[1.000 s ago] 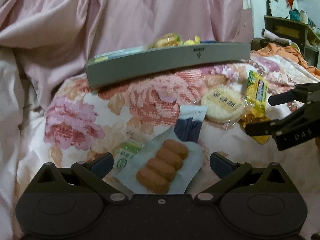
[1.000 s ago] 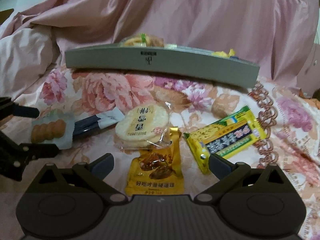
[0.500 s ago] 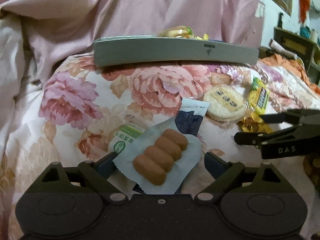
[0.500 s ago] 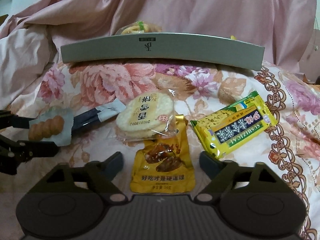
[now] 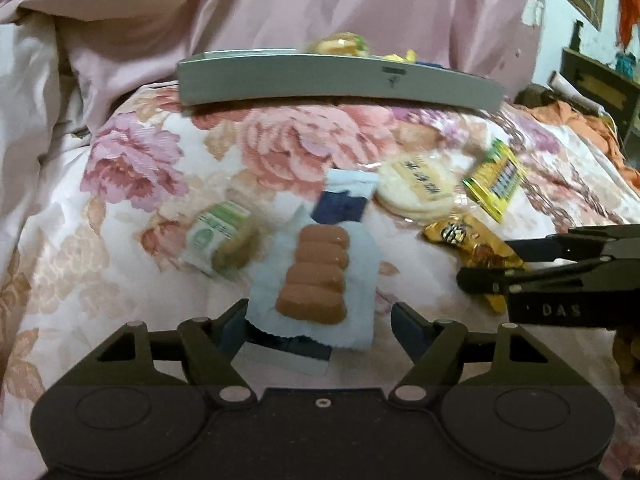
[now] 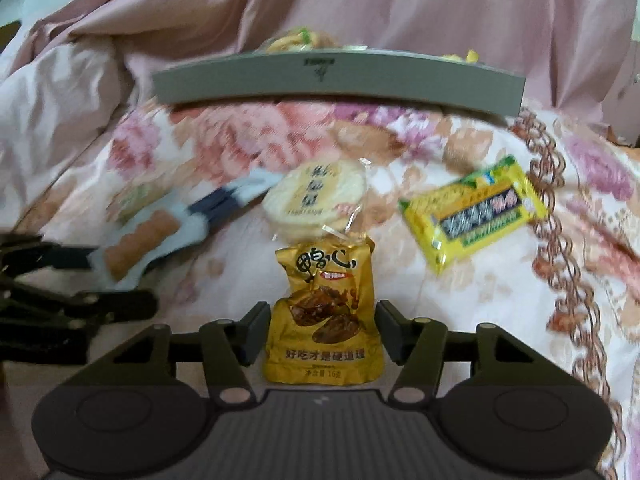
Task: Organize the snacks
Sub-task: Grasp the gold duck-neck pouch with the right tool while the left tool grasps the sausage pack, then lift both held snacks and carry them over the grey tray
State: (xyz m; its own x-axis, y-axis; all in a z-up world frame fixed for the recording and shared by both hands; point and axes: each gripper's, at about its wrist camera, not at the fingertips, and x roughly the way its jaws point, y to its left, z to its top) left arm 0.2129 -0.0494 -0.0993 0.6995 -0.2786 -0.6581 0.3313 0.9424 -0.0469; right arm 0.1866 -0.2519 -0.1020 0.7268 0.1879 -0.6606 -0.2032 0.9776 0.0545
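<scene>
The left gripper (image 5: 318,322) sits low over the flowered bedspread (image 5: 132,208) with its jaws spread wide. Between them lies the near end of a pale blue packet of brown biscuits (image 5: 316,280); the left finger is right at the packet's corner, though I cannot tell whether it touches, and the right finger stands clear of it. Under that packet a dark blue wrapper (image 5: 344,202) pokes out ahead of the jaws. Just left of the jaws and ahead is a small green-and-white packet (image 5: 218,236).

The right gripper (image 6: 318,328) is also open, its jaws set either side of a gold pouch (image 6: 324,308) printed with dark characters and a picture of brown meat. Both fingers are close beside the pouch's edges, and I cannot tell whether either one presses it. The pouch lies flat, its top pointing away from the jaws. Touching its top edge, straight ahead, is a round rice cracker (image 6: 316,204) in clear wrap. Ahead and right of the jaws lies a yellow bar (image 6: 474,218), tilted.

Farther ahead of both grippers stands a long grey tray (image 6: 340,82) with a few snacks (image 6: 296,38) showing over its rim, in front of a rumpled pink quilt (image 6: 400,4).
</scene>
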